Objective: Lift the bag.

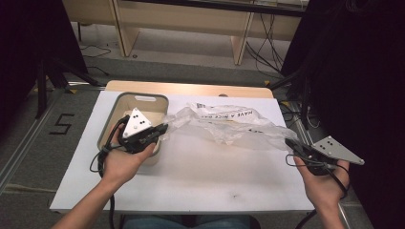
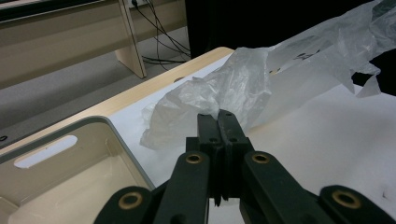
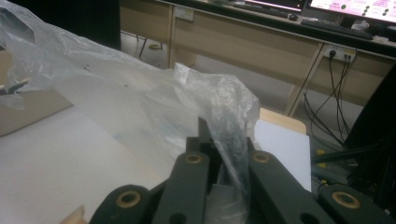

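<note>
**Clear plastic bag stretched between two clenched tongs**

White sheeting covers the wooden-edged counter (image 1: 191,176), and everything lies on it or hangs over it. Largest of the things is the crumpled clear plastic bag with black lettering (image 1: 224,124), which runs across the middle of the counter from one pair of tongs to the other, sagging and wrinkled along its length. Its left end sits just beside the open beige plastic bin with a slot handle (image 1: 143,98), which stands at the counter's left side.

The left tongs (image 1: 164,128) hover over the bin's near right corner, clenched on the bag's left end; in the left gripper view the jaws stand pressed together, with the film bunched up directly at their tips (image 2: 219,116).

The right tongs (image 1: 290,141) are near the counter's right edge, clenched on the bag's right end; in the right gripper view a twisted strip of the film runs down between the jaws (image 3: 224,133).
</note>
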A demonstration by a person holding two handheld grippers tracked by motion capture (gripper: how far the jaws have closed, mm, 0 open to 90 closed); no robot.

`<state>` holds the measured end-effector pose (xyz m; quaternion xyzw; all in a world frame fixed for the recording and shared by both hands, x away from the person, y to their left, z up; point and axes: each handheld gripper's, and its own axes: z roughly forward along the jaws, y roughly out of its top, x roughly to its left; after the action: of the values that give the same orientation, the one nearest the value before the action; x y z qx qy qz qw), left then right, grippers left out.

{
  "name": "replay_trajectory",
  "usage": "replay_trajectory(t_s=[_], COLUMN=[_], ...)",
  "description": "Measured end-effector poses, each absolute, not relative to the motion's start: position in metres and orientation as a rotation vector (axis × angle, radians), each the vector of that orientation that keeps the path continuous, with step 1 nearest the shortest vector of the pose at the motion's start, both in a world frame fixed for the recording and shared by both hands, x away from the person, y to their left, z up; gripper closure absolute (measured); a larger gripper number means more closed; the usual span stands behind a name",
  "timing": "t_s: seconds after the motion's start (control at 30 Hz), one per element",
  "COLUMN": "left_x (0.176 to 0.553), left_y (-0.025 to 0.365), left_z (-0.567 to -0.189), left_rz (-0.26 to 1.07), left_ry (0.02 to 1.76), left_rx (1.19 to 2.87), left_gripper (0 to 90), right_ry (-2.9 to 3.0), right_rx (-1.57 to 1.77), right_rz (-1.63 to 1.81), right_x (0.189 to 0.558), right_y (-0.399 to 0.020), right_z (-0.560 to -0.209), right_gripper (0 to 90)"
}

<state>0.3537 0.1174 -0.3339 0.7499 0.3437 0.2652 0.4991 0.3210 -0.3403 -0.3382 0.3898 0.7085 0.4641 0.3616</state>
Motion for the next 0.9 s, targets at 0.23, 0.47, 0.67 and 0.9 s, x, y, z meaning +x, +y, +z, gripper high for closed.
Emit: replay_trajectory(t_s=[0.23,0.47,0.67,0.9], left_x=[0.356,0.359,0.364,0.368], left_y=[0.120,0.120,0.121,0.125], left_z=[-0.326,-0.318,-0.314,-0.310], left_rz=[0.654,0.665,0.677,0.684], left_ry=[0.834,0.832,0.839,0.860], left_rx=[1.782,1.757,1.737,1.711], left_gripper=[89.3,89.3,89.3,89.3], right_ry=[1.797,1.763,1.746,1.735], right_rx=[0.985,0.964,0.950,0.931], right_rz=[1.215,1.233,1.250,1.266], right_x=[0.324,0.325,0.327,0.332], right_y=[-0.340,-0.340,-0.337,-0.333], right_z=[-0.329,-0.317,-0.310,-0.303], right_gripper=[90.0,90.0,90.0,90.0])
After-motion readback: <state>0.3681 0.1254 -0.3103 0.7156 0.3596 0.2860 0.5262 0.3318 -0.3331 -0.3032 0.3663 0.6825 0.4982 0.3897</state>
